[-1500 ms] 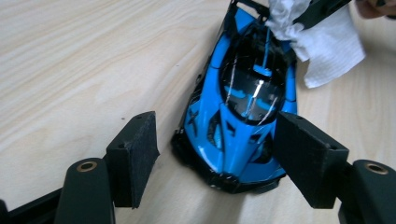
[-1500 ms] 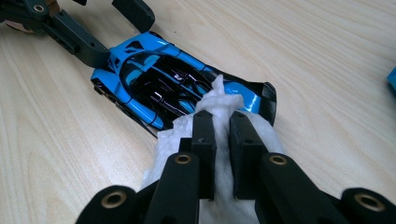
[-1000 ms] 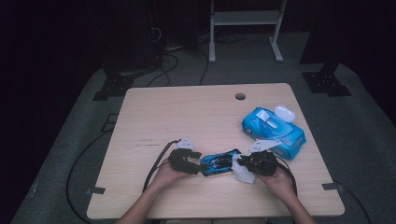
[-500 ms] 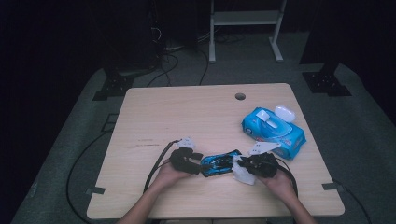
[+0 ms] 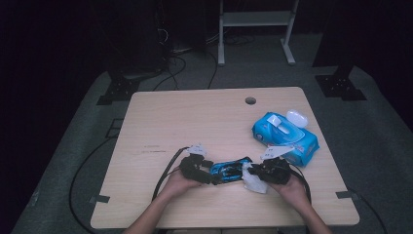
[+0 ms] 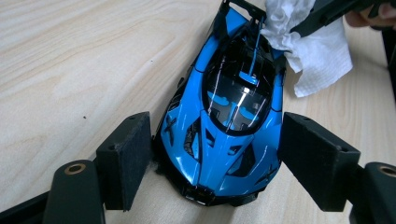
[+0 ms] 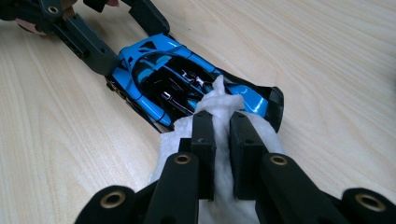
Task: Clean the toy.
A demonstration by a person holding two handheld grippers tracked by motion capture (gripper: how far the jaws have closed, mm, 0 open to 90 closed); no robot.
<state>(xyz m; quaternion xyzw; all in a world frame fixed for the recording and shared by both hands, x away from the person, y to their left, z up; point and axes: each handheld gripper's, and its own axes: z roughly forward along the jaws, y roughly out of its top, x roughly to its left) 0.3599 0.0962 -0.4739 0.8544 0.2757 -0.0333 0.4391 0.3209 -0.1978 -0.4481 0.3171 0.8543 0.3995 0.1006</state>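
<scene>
- The blue toy car (image 5: 228,170) lay at the lower middle of the high view, on the near part of the table (image 5: 195,122), between my two hands.
- In the left gripper view its nose sat between my left tongs (image 6: 215,154); the left pad (image 6: 128,154) was just at the car's flank, the right pad (image 6: 313,158) stood slightly off it, so the jaws were open around it.
- Those left jaws had just been opening, with the car between them.
- My right tongs (image 7: 219,130) were clamped on a white wipe (image 7: 217,105), whose bunched tip rested on the car's rear deck.
- Against the earlier high views, car, hands and wipe lay in the same spots; I could make out no shift.
- A blue pack of wipes (image 5: 285,136) lay at right of centre, well apart from the car, a small white case (image 5: 297,117) touching its far edge.
- The table was pale wood with a round hole (image 5: 250,101) near its far edge.
- Around it were grey carpet (image 5: 87,146), black cables (image 5: 180,58), and a white stand (image 5: 255,22) at the top of the dark room.
</scene>
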